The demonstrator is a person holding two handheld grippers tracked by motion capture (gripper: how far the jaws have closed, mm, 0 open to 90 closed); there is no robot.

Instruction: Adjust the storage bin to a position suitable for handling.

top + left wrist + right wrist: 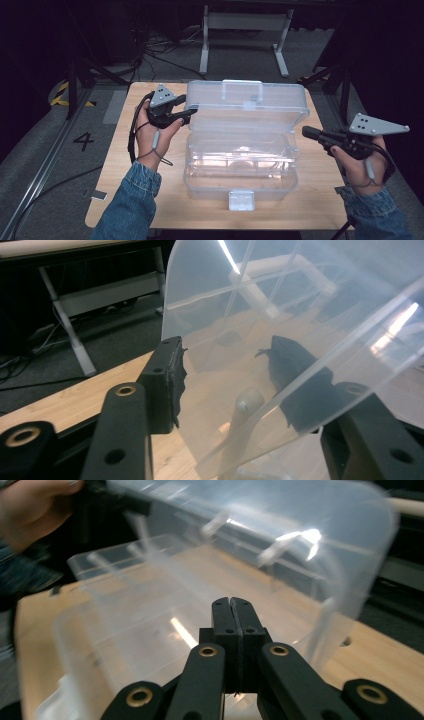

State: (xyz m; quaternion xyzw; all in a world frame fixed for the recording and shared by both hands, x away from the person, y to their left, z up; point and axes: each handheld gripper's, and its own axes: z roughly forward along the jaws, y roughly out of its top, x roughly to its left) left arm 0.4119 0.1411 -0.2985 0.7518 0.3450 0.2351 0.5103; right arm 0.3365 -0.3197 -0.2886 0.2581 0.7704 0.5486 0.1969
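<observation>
One gripper (225,380) astride box lid (300,315)

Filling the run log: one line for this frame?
scene: clear plastic box on wooden table | lid: open, raised | left gripper: open, jaws straddling lid edge | right gripper: shut, empty, beside box

We see a clear, colourless box (240,165) with clear lid (247,102) on a pale wood-grain table (320,200). Both grippers (187,116) (306,132) are black with grey plates. Sleeves (132,202) are blue denim.
</observation>
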